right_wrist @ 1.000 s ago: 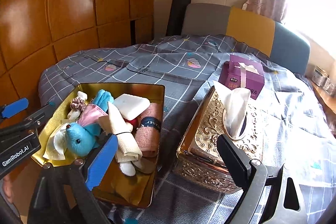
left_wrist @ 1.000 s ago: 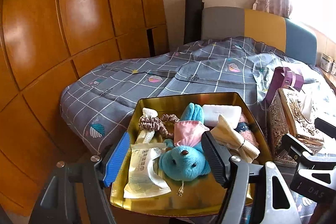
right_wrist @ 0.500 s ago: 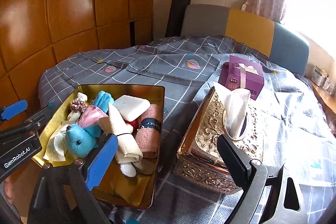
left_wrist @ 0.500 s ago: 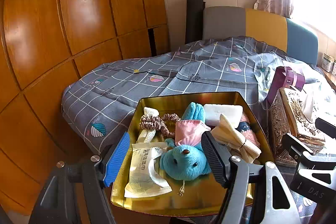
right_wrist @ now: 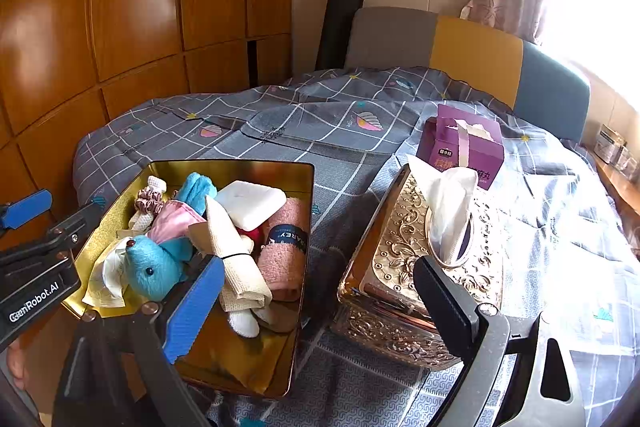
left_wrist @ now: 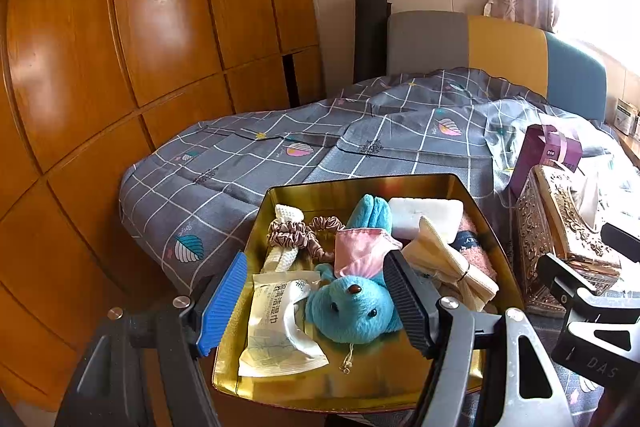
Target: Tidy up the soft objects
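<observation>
A gold metal tray sits on the bed's near left edge. It holds a blue plush toy, a wet-wipe packet, a pink cloth, scrunchies, a white soap-like block, a cream folded cloth and a pink rolled towel. My left gripper is open and empty, just above the tray's near end, around the plush and packet. My right gripper is open and empty, between tray and tissue box.
An ornate gold tissue box stands right of the tray. A purple carton lies behind it. The grey checked bedspread stretches to a padded headboard. Wooden wardrobe panels line the left side.
Both views have shifted very slightly; the tray's contents sit a touch lower in the left wrist view. Nothing was gripped or released.
</observation>
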The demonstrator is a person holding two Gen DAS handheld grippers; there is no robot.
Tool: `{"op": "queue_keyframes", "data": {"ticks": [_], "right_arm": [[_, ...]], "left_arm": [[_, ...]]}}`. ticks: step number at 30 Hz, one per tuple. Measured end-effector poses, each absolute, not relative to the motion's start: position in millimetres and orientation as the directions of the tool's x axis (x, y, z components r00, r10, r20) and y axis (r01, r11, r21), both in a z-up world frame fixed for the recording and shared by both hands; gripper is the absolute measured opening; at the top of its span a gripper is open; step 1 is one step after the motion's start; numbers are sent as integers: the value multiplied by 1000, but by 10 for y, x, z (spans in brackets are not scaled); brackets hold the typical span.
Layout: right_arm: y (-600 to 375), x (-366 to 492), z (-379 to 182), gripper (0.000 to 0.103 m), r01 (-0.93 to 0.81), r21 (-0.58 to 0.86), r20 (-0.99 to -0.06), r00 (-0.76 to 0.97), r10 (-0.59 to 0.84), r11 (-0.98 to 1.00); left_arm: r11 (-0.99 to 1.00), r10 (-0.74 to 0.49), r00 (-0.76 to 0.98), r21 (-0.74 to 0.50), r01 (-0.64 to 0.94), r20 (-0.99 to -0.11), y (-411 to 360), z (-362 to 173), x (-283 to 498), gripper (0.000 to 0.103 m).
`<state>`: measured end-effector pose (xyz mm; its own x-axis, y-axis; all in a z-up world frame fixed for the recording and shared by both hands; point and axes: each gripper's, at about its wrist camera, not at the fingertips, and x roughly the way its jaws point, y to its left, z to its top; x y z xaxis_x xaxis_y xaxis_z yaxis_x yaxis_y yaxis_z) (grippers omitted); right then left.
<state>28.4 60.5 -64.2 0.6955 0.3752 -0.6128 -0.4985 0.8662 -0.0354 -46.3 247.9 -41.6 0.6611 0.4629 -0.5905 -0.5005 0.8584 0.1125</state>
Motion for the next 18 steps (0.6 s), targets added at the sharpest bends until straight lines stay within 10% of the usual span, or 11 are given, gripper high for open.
{"op": "queue_keyframes", "data": {"ticks": [18], "right_arm": [[617,277,-669,96,-496,-38,-613,697,372,867]], "left_arm": [[858,468,660,122,-499,-587,2464,-423,-466,71]]}}
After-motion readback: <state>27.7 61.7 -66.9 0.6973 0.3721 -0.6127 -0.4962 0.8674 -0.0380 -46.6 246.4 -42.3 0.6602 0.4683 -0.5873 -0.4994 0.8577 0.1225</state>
